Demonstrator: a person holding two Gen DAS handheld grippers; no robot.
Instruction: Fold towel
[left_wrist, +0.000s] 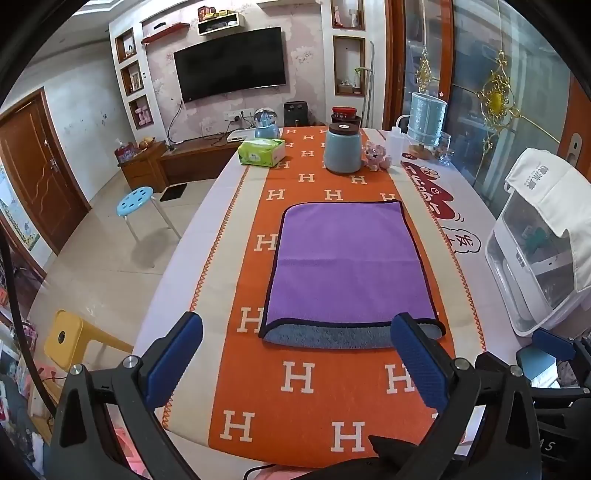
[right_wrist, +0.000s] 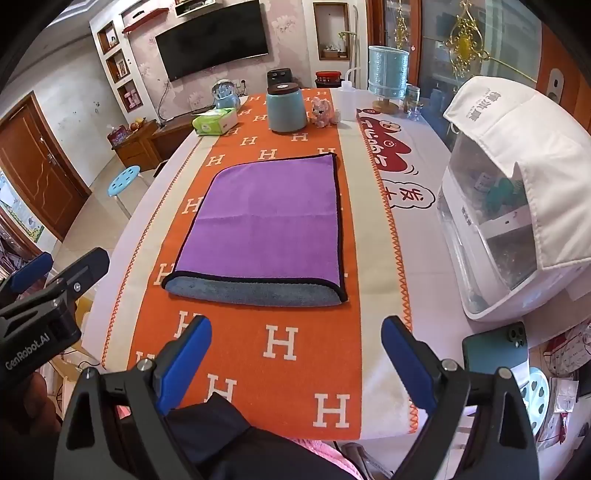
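A purple towel with a dark hem lies folded flat on the orange H-pattern runner; its grey-blue underside shows along the near edge. It also shows in the right wrist view. My left gripper is open and empty, held just short of the towel's near edge. My right gripper is open and empty, above the runner in front of the towel. The left gripper's body shows at the left in the right wrist view.
At the table's far end stand a blue jar, a green tissue box, a small plush toy and a pale blue lamp. A white covered appliance stands at the right. A phone lies near it. A blue stool stands on the floor.
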